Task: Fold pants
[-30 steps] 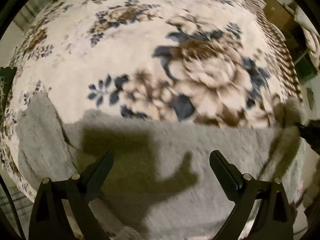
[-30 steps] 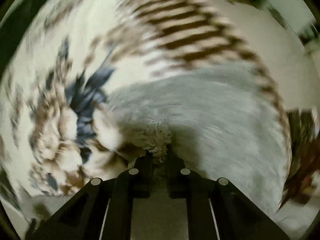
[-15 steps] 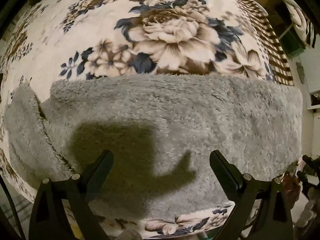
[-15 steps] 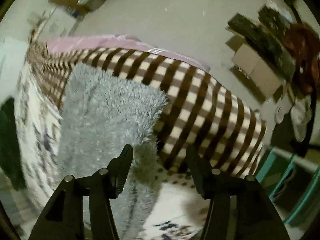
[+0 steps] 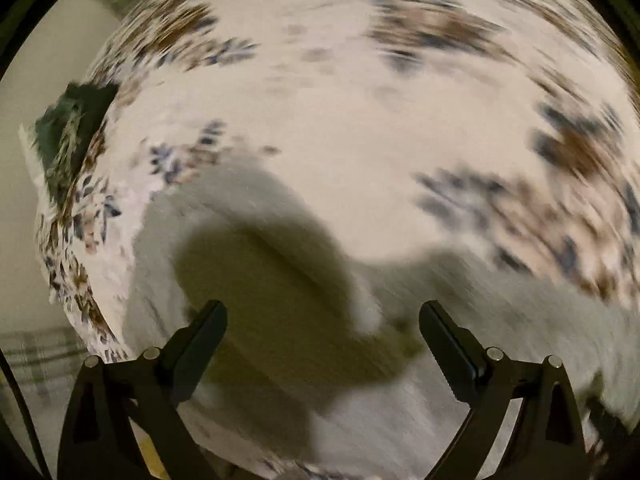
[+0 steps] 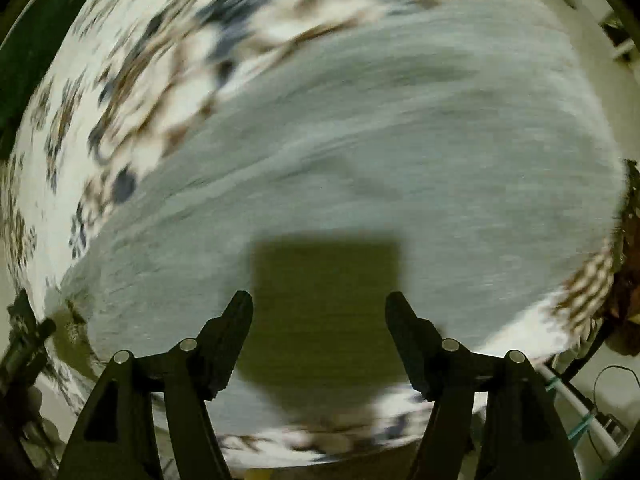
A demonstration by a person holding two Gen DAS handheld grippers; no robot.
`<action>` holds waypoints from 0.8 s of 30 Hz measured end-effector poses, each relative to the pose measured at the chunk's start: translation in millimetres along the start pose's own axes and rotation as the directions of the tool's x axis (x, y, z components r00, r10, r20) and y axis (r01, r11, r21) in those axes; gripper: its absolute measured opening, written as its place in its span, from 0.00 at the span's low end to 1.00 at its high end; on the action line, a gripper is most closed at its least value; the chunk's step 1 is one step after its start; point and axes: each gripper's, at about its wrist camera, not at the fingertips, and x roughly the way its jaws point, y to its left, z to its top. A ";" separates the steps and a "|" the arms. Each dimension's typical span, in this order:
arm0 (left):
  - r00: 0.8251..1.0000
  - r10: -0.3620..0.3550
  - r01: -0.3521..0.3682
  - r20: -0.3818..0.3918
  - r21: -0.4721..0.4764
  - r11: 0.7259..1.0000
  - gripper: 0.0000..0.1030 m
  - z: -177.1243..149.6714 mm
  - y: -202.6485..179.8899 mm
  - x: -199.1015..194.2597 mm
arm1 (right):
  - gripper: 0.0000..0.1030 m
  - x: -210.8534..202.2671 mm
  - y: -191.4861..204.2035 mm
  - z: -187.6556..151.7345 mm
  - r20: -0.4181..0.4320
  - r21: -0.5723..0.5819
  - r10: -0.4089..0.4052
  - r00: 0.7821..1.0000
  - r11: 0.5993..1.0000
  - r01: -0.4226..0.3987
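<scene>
The fluffy grey pants (image 6: pixel 400 140) lie flat on a floral blanket (image 6: pixel 132 68) and fill most of the right wrist view. In the left wrist view, blurred by motion, the pants (image 5: pixel 500 340) cover the lower part of the picture. My left gripper (image 5: pixel 323 314) hangs above them, open, with nothing between its fingers. My right gripper (image 6: pixel 319 306) is over the cloth with its jaws still opening and nothing between them. Each gripper casts a dark shadow on the pants.
The cream blanket with blue and brown flowers (image 5: pixel 340 120) spreads beyond the pants. A dark green thing (image 5: pixel 68 132) lies at its left edge. A brown-striped border (image 6: pixel 584 292) marks the bed's right side, with floor and cables (image 6: pixel 600 404) past it.
The right gripper let go of the pants' fuzzy edge and opened. Both views swung across the bed; the pants now lie under both grippers, and both pictures are blurred.
</scene>
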 end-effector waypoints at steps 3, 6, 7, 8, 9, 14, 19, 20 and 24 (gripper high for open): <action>0.987 -0.132 0.125 -0.087 -0.083 0.989 0.89 25.9 30.5 35.6 | 0.69 12.0 54.2 -9.3 -0.004 -0.064 -0.018 1.000 0.998 0.018; 0.958 -0.269 0.250 -0.104 -0.164 0.954 0.15 31.3 59.9 57.6 | 0.69 16.6 92.8 -23.1 -0.030 -0.107 0.033 0.999 0.994 -0.036; 0.952 -0.297 0.281 -0.076 -0.174 0.944 0.10 24.8 71.1 56.1 | 0.69 16.0 102.1 -30.4 -0.034 -0.119 0.038 0.999 0.992 -0.042; 0.947 -0.319 0.306 -0.046 -0.184 0.934 0.09 17.4 81.2 51.6 | 0.69 14.6 108.7 -37.6 -0.034 -0.131 0.032 0.999 0.991 -0.036; 0.944 -0.330 0.326 0.008 -0.184 0.927 0.07 2.8 97.4 40.7 | 0.69 12.6 114.5 -46.4 -0.037 -0.140 0.030 0.999 0.990 -0.035; 0.934 -0.350 0.356 0.072 -0.272 0.894 0.07 -78.6 181.5 10.7 | 0.69 9.4 123.5 -82.3 -0.065 -0.150 0.032 0.997 0.988 -0.041; 0.923 -0.382 0.352 0.047 -0.499 0.792 0.23 -147.3 245.4 9.5 | 0.69 16.5 102.1 -107.5 -0.130 -0.103 0.065 0.989 0.992 -0.079; 0.901 -0.428 0.392 0.075 -0.565 0.726 0.39 -159.6 260.5 13.8 | 0.69 17.6 97.9 -112.4 -0.137 -0.083 0.074 0.988 0.993 -0.086; 0.874 -0.463 0.446 0.151 -0.628 0.638 0.76 -161.3 282.4 32.5 | 0.69 26.2 88.2 -131.0 -0.143 -0.013 0.075 0.987 0.997 -0.077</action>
